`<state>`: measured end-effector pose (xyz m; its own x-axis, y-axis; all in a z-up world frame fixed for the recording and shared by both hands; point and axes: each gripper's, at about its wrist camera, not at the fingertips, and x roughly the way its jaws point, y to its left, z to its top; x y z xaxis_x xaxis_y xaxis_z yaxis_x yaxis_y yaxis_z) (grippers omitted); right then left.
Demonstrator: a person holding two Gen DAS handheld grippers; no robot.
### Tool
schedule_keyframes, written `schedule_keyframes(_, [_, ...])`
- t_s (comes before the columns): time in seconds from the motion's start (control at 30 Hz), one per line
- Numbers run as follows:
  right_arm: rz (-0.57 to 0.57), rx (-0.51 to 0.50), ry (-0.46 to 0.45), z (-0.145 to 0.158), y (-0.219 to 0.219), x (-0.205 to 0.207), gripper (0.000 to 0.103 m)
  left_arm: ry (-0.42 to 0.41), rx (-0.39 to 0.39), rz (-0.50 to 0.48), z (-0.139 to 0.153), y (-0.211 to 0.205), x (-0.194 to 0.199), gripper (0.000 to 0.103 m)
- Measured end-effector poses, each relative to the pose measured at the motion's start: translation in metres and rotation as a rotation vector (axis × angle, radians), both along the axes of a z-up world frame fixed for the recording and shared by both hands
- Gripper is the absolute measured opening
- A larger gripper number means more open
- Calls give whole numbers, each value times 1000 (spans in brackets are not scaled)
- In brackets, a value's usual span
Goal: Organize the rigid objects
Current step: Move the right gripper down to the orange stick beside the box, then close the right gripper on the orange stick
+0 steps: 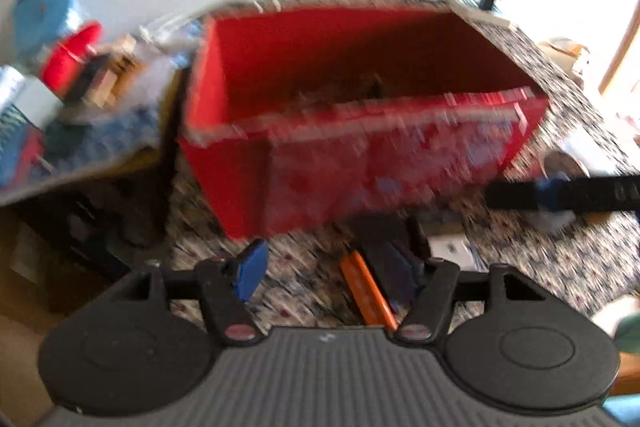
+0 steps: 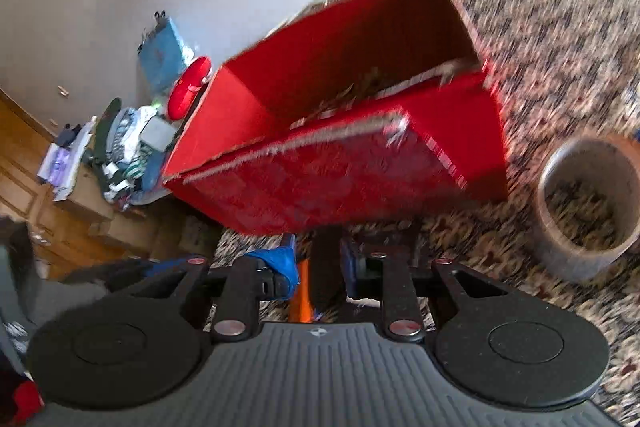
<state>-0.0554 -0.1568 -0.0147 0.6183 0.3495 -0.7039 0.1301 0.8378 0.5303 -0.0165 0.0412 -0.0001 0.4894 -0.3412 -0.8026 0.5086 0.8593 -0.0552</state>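
A red box (image 1: pixel 360 131) with an open top stands on a worktop (image 1: pixel 560 227) covered by a dark-and-light patterned cloth, and it serves as the landmark for everything else. Both views are blurred.

In the left wrist view, the left gripper (image 1: pixel 332 267) sits just in front of the red box's near wall, its fingers (image 1: pixel 252 267) spread apart. A flat dark object with an orange edge (image 1: pixel 370 291) lies in the gap near the right-hand finger; whether that finger touches it cannot be told, and the other finger stands clear of it. To the right of the box, the other gripper's dark arm with a blue pad reaches in from the frame edge. Left of the box lies a clutter of things, among them a round red lid (image 1: pixel 70 55) and a blue box (image 1: pixel 44 7).

In the right wrist view, the right gripper (image 2: pixel 320 267) is also just in front of the red box's near wall. Its blue-padded fingers (image 2: pixel 284 263) are drawn close together, pinching a thin upright dark item (image 2: pixel 326 267); an orange strip shows beside it at the bottom. To the right of the box stands a round grey container (image 2: pixel 588 203) on the cloth. Some loose, indistinct contents lie on the floor of the red box.
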Motion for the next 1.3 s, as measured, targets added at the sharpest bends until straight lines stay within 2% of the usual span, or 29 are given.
schedule_keyframes(0.13, [42, -4, 26, -8, 8, 7, 6, 69, -16, -57, -24, -4, -4, 67])
schedule_keyframes(0.3, [94, 16, 62, -19, 19, 16, 6, 119, -70, -69, -37, -4, 4, 67])
schedule_keyframes(0.53, [141, 33, 87, -30, 29, 29, 6, 133, -72, -90, -50, -10, 7, 67])
schedule_keyframes(0.63, [163, 55, 105, -37, 32, 38, 6, 136, -76, -91, -54, -10, 10, 59])
schedule_keyframes(0.7, [181, 42, 126, -41, 35, 42, 6, 141, -81, -92, -56, -9, 12, 48])
schedule_keyframes(0.87, [200, 24, 162, -52, 41, 49, 6, 170, -67, -81, -67, -7, 17, 35])
schedule_keyframes(1.03, [202, 13, 186, -58, 48, 57, 4, 175, -78, -64, -70, 0, 20, 40])
schedule_keyframes(1.1, [204, -3, 205, -61, 50, 60, 2, 169, -74, -58, -70, 2, 20, 48])
schedule_keyframes(1.2, [199, -8, 220, -66, 55, 66, 2, 169, -79, -53, -71, 6, 23, 49])
schedule_keyframes(1.3, [223, -40, 182, -66, 63, 69, 1, 152, -67, -65, -72, 5, 22, 48])
